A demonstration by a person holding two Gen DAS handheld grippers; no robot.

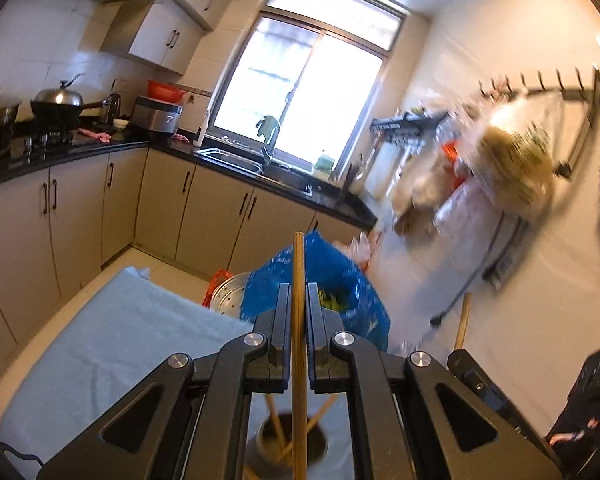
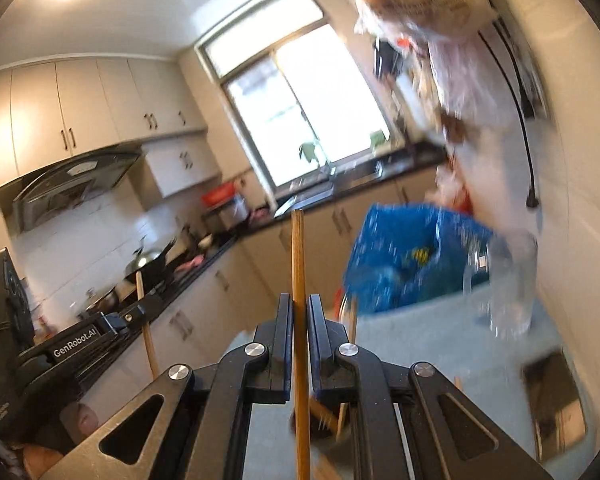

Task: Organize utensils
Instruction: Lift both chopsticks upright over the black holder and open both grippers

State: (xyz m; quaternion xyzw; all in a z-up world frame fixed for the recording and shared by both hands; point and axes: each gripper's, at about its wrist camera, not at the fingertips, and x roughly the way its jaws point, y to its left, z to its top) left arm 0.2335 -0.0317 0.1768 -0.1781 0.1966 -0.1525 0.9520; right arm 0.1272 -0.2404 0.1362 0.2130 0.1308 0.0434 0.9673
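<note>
My left tool (image 1: pixel 299 300) is clamped on a long, thin wooden chopstick (image 1: pixel 298 280), held upright between its black fingers. Directly below it stands a round metal utensil holder (image 1: pixel 288 446) on the desk, with several more wooden chopsticks (image 1: pixel 278 428) leaning inside. My right tool (image 2: pixel 299 312) is likewise clamped on its own upright wooden chopstick (image 2: pixel 298 264), above the same holder, which is blurred in this view. The desk wears a pale blue cloth (image 1: pixel 112 332). Beyond the desk's far edge sits a blue plastic bag (image 1: pixel 340 276) beside a perforated steel pot (image 1: pixel 230 294). A clear glass tumbler (image 2: pixel 508 284) stands on the cloth near the white wall.
</note>
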